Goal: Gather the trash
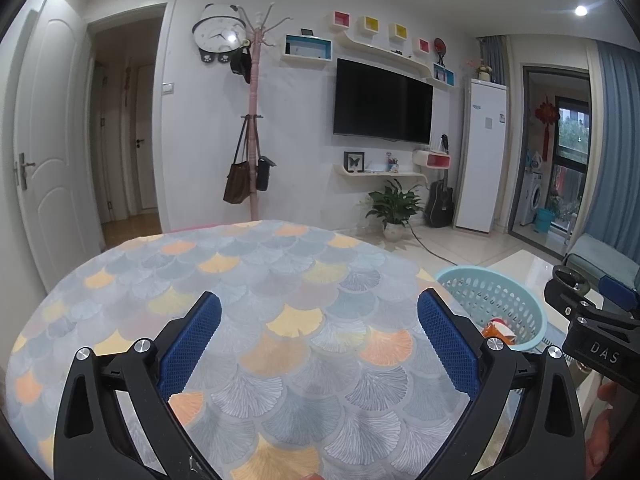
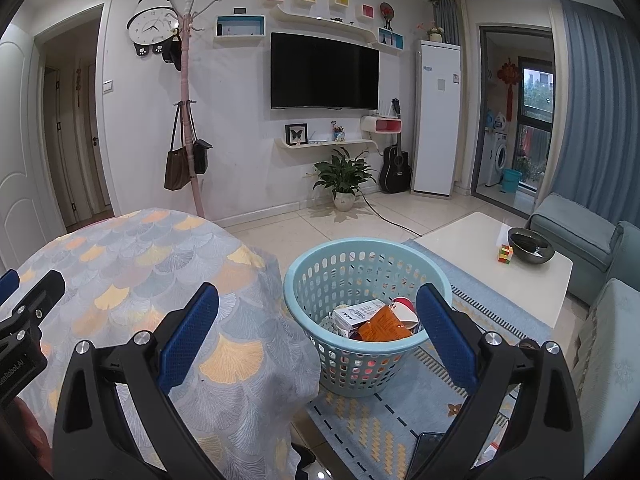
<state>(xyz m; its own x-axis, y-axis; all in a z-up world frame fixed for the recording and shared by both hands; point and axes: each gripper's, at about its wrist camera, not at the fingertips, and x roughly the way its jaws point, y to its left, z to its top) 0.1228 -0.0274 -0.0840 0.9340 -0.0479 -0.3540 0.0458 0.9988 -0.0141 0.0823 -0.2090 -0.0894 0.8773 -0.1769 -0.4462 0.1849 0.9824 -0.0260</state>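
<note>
Beside the round table, trash sits gathered in the basket.

Both the left gripper (image 1: pixel 319 314) and the right gripper (image 2: pixel 317 306) stand wide and hold nothing. On the patterned tablecloth (image 1: pixel 240 280) no trash shows, while the pale blue basket (image 2: pixel 316 264) on the rug holds an orange packet (image 2: pixel 384 324), a white box (image 2: pixel 354 314) and more; the collecting looks nearly or fully done.
</note>
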